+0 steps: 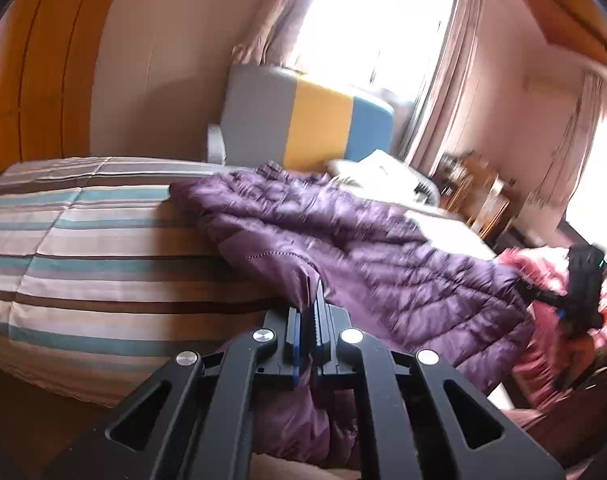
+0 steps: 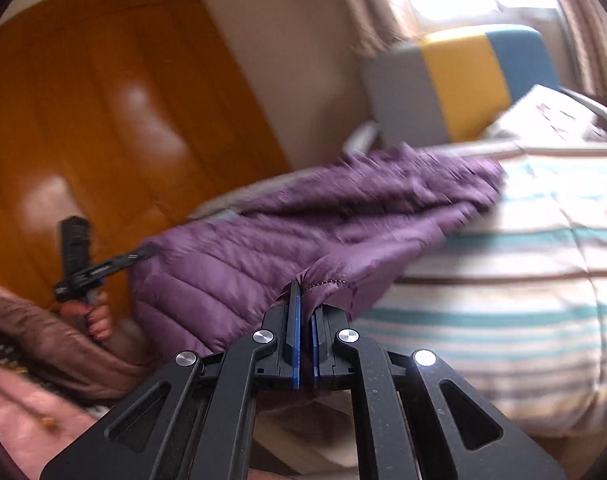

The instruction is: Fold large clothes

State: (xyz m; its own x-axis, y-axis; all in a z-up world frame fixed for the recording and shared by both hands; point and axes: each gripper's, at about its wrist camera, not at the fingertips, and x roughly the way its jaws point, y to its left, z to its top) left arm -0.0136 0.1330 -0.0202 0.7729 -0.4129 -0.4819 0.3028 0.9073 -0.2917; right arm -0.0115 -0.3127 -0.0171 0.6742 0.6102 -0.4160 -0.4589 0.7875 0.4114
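A purple quilted puffer jacket [image 1: 343,232] lies spread across the striped bed, its near edge lifted. My left gripper [image 1: 309,292] is shut on the jacket's hem at its left corner. My right gripper [image 2: 305,296] is shut on the hem at the other corner of the jacket [image 2: 303,232]. The right gripper also shows in the left wrist view [image 1: 543,294] at the jacket's right edge. The left gripper shows in the right wrist view [image 2: 143,252] at the jacket's left edge. Both views are blurred by motion.
The bed has a striped cover [image 1: 83,248] in white, teal and brown. A grey, yellow and blue headboard [image 1: 303,120] stands behind it, with a pillow [image 1: 383,168]. An orange wooden wardrobe [image 2: 103,120] is at the left. The person's pink clothing [image 1: 543,344] is at the right.
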